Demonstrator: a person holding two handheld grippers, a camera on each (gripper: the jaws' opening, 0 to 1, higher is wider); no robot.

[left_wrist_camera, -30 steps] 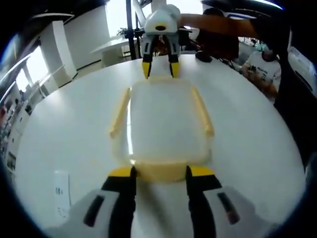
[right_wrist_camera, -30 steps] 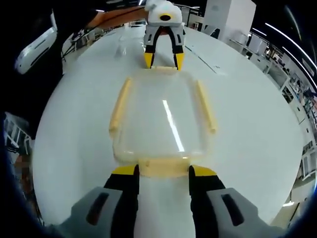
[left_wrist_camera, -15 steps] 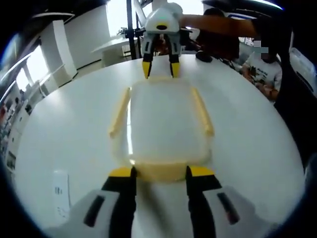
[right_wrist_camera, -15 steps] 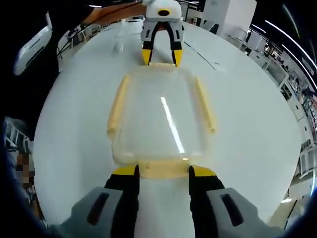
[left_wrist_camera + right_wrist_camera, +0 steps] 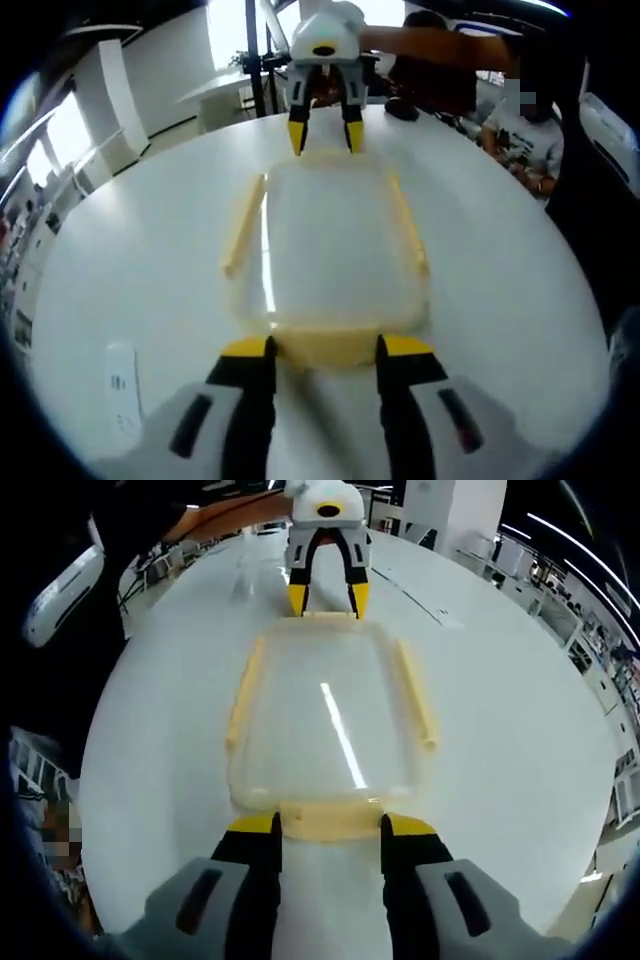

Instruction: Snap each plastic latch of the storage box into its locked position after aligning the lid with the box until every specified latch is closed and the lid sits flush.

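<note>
A clear storage box with its lid (image 5: 325, 240) (image 5: 330, 715) on lies lengthwise on the white round table (image 5: 120, 270) (image 5: 520, 730). Pale yellow latches run along both long sides (image 5: 243, 225) (image 5: 408, 225) (image 5: 244, 692) (image 5: 417, 695). My left gripper (image 5: 322, 350) (image 5: 328, 602) stands open at one short end, its jaws on either side of that end latch (image 5: 325, 345). At the opposite short end my right gripper (image 5: 330, 827) (image 5: 325, 138) is open too, straddling the other end latch (image 5: 330, 823). The lid looks level on the box.
A small white card (image 5: 122, 395) lies on the table to the left of my left gripper. A person's arm (image 5: 440, 45) reaches in behind the right gripper, and people sit beyond the table edge (image 5: 520, 130). Dark clothing (image 5: 60, 630) borders the table's left side.
Both views have shifted slightly with the hands. The box, its lid and the two grippers at its ends keep the same places relative to each other.
</note>
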